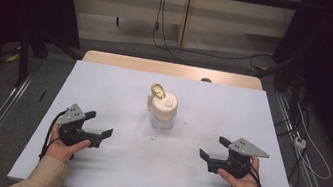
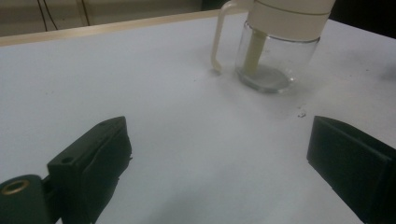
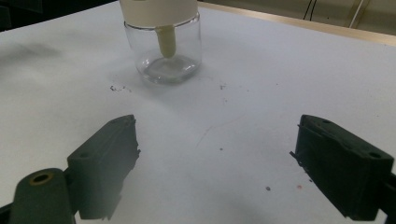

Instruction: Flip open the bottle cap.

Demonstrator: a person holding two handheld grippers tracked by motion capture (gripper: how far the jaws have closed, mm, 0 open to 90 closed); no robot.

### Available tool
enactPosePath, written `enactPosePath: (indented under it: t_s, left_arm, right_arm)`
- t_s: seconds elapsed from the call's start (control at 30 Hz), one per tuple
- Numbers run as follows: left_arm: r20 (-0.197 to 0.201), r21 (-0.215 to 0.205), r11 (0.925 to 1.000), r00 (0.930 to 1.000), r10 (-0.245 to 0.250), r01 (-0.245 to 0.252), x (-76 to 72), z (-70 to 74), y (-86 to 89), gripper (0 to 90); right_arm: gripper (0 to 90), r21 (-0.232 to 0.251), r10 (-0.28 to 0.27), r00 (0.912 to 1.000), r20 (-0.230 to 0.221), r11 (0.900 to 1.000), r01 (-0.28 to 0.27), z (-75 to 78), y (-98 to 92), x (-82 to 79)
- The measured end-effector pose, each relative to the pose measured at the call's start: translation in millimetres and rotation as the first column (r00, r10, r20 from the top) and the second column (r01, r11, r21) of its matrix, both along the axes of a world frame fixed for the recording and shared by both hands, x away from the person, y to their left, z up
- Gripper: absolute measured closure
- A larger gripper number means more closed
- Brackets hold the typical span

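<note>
Nearest the person, the left gripper (image 1: 99,124) and the right gripper (image 1: 210,149) sit low over the white desk (image 1: 107,165), each held in a hand, one on either side of the glass jar (image 1: 163,113). Both have their jaws spread wide with nothing between them and point inward toward the jar, well apart from it. Farther out, the jar stands upright near the desk's middle, clear glass with a cream lid (image 1: 165,104). Just beyond the lid, a gold-coloured spoon bowl (image 1: 157,90) rises.
</note>
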State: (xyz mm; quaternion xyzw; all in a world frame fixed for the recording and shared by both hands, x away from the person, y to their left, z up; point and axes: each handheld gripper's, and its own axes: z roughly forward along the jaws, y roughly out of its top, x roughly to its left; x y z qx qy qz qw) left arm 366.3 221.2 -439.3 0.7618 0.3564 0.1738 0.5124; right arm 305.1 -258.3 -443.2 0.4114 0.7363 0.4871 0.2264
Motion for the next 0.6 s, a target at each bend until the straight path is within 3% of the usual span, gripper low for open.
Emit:
enactPosePath:
  t_s: [0.6]
  left_arm:
    - [-0.010,-0.014,0.9995,0.9996,0.027,-0.027,-7.9,-1.8,22.5,5.6]
  right_arm:
    - [12.8,-0.015,-0.010,0.9999,-0.002,1.000,0.010,-3.4,-8.0,-9.6]
